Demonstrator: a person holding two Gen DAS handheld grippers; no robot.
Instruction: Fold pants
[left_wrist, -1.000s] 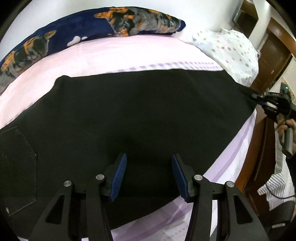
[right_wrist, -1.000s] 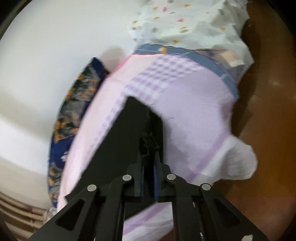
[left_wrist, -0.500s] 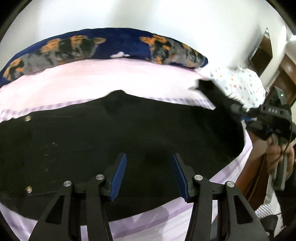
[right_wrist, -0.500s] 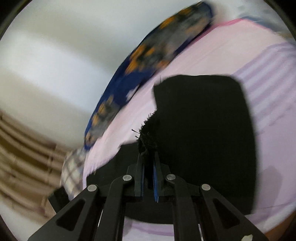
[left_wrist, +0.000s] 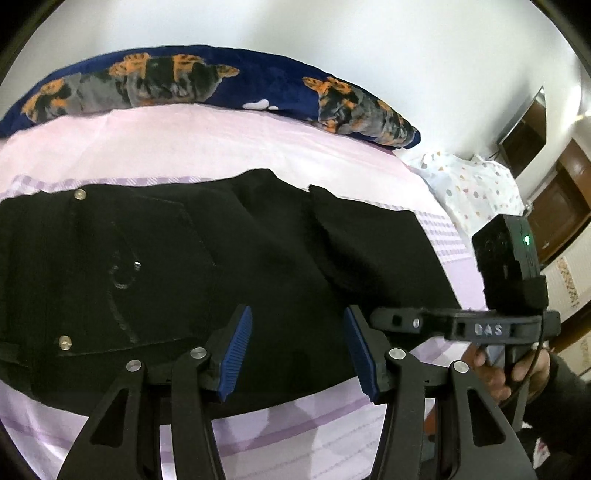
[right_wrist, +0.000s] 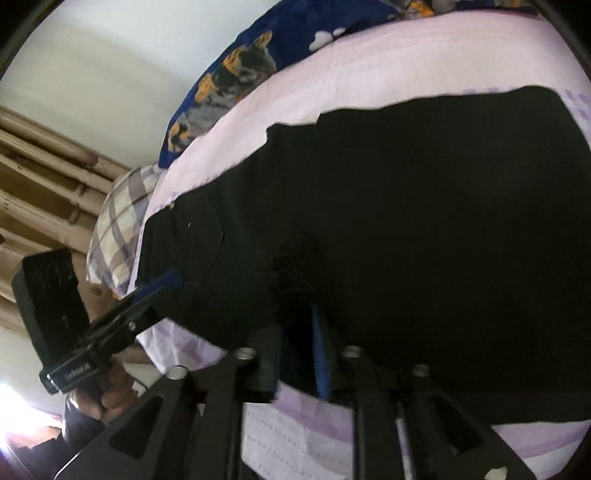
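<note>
2 layers of black pants (left_wrist: 258, 258) on bed (left_wrist: 221, 147), limp; grip hems; left tongs (left_wrist: 299, 350) apart, right tongs (right_wrist: 299, 350) clamped on hem

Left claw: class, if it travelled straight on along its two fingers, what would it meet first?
Most likely the black pants lying on the bed sheet. The open left claw points down at the cloth, with nothing visible between; depth is hard to judge.

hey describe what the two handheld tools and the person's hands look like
Both are black, angular frames with silver bolts and ribbed blue pads. The right tool carries a black box with a green light, white lettering and a cable. The hand is bare, with a dark sleeve.
</note>
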